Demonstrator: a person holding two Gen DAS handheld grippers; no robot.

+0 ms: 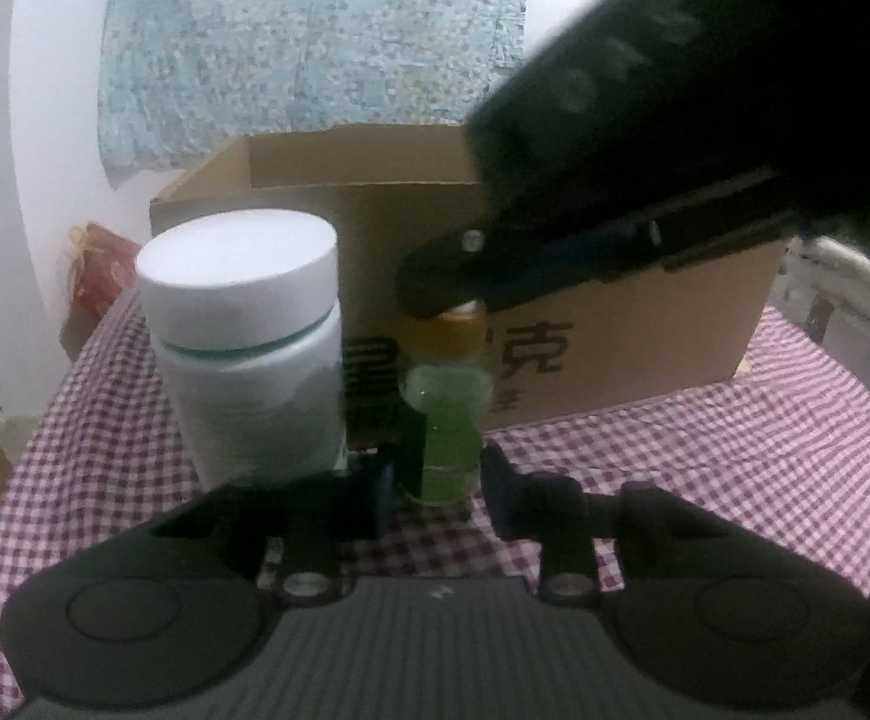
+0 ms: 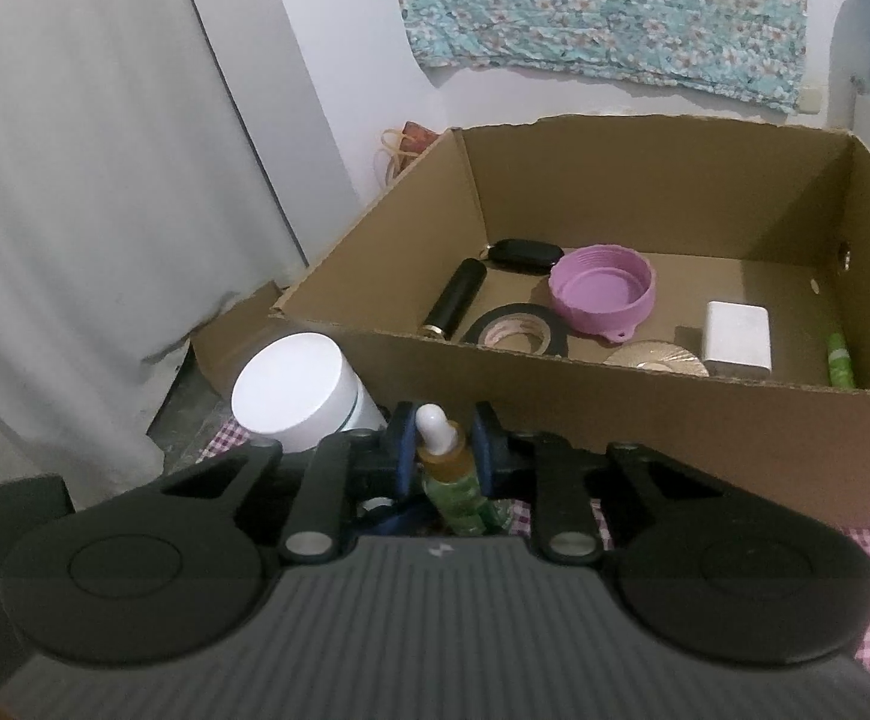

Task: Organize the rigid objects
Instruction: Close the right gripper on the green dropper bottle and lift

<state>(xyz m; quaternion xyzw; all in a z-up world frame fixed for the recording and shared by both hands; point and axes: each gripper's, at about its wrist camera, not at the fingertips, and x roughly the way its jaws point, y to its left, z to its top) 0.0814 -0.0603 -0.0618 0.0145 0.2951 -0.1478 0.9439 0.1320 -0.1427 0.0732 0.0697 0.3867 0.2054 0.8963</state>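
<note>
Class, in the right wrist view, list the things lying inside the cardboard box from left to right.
Black tube → tape roll → purple lid → gold disc → white block → green stick. The black key fob is left out: it overlaps the others' span.

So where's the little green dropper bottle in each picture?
Left wrist view: the green dropper bottle stands low in the middle, right of the white jar, in front of the cardboard box.
Right wrist view: it is low in the middle, between the right hand-held gripper's fingers.
Shared landmark: the white jar, just left of the bottle in both.
</note>
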